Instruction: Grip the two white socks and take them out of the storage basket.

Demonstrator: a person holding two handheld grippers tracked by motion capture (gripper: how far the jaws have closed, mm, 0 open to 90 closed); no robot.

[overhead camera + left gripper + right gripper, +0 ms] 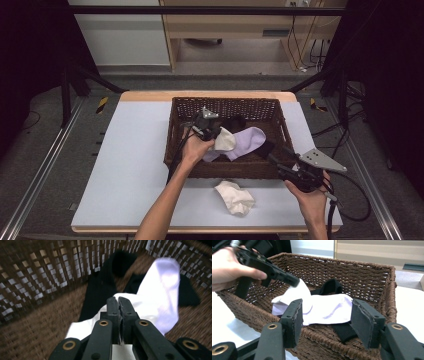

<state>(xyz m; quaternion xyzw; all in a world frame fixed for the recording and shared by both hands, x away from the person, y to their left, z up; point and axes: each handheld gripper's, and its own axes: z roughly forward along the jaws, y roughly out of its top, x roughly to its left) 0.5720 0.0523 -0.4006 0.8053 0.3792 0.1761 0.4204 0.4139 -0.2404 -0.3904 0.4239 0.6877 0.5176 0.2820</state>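
Inside the wicker basket point(176, 131), my left tool point(212, 134) is clenched on a cream sock point(225, 140), lifting one end clear of the lavender sock point(245, 141) and the black socks point(235, 121) beneath it, apparently to sort it out. My right tool point(325, 320) waits released at the basket's near right corner, jaws spread, nothing between them. Another cream sock point(235, 197) lies on the counter point(125, 165) just outside the front wall, which stands between the two.

Overhead; gripper views share basket point(372, 270), blurrily.
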